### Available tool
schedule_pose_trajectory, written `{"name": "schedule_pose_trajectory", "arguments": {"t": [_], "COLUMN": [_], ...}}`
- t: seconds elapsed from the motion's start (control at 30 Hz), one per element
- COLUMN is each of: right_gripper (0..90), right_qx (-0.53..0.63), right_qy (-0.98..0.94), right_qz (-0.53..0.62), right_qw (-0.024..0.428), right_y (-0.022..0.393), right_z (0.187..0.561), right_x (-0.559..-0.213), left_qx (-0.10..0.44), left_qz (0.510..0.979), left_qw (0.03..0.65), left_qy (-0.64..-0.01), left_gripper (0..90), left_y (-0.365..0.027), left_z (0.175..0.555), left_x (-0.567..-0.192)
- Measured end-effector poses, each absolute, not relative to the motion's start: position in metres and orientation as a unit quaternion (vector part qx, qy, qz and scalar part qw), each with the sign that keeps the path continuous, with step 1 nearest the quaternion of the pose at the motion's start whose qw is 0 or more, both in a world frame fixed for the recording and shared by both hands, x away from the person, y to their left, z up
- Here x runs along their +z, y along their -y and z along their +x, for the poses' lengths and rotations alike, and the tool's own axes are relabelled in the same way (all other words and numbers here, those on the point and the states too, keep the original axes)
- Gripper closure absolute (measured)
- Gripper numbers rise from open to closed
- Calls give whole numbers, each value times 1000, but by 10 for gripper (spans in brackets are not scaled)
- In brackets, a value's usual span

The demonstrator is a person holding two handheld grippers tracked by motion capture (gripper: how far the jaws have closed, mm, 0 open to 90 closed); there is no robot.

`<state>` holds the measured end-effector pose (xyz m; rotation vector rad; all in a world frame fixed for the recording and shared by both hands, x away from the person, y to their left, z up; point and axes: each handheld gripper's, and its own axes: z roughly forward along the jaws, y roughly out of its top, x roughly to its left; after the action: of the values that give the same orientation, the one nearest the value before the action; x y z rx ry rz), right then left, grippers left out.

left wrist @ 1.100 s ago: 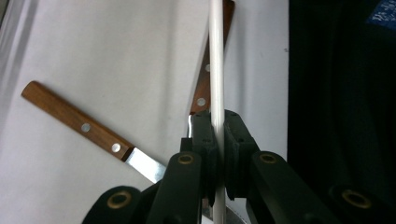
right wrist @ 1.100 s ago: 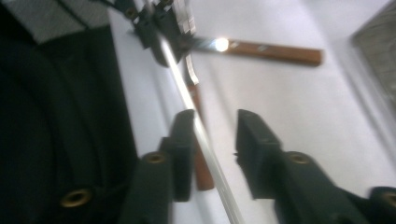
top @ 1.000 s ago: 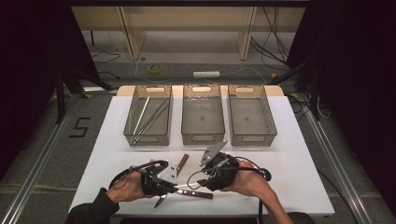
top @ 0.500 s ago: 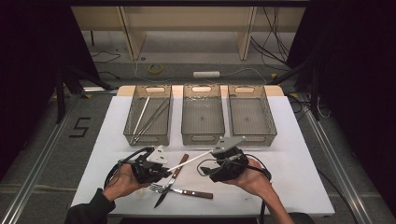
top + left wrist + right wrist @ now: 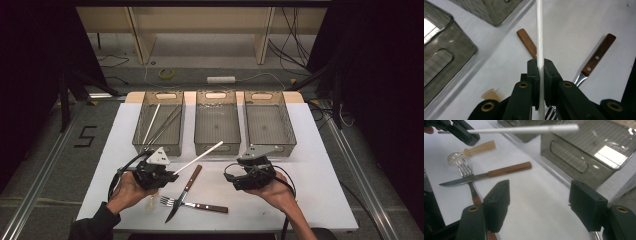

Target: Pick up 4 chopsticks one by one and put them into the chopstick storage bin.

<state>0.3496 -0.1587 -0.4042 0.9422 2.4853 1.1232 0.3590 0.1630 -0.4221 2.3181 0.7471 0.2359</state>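
The left tongs (image 5: 167, 176) pinch one end of the long thin white plastic stick (image 5: 199, 157), light, stiff and slippery, while the right tongs (image 5: 539, 206) gape wide, empty.

In the high view the white desk (image 5: 320, 190) is evenly lit from above while the left and right edges of the frame sink into near black. Shadows on it are soft and short. The left gripper view is bright; its near jaws at the bottom are soft, and the basket (image 5: 441, 60) at left carries a glare patch. In the right gripper view, window-like glare sits on the basket (image 5: 599, 152) at upper right, and the white stick (image 5: 524, 129) is slightly blurred.
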Motion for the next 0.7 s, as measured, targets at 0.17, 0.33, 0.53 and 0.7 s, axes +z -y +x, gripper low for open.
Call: {"name": "schedule_pose_trajectory", "arguments": {"t": [0.17,0.33,0.53,0.7], "right_gripper": [337,329,309,270], "right_qx": [386,385,382,389], "right_qy": [-851,-847,-844,-837], "right_qz": [332,343,352,360], "right_qw": [127,129,132,135], "right_y": [164,169,174,177], "right_z": [350,350,348,346], "right_x": [-409,-415,-421,-422], "left_qx": [88,93,100,101], "left_qz": [878,870,860,848], "left_qw": [354,356,361,369], "left_qy": [-310,-327,-347,-365], "left_gripper": [849,850,849,849], "left_y": [-172,-176,-181,-187], "left_z": [364,366,370,376], "left_x": [-420,-419,-416,-415]}}
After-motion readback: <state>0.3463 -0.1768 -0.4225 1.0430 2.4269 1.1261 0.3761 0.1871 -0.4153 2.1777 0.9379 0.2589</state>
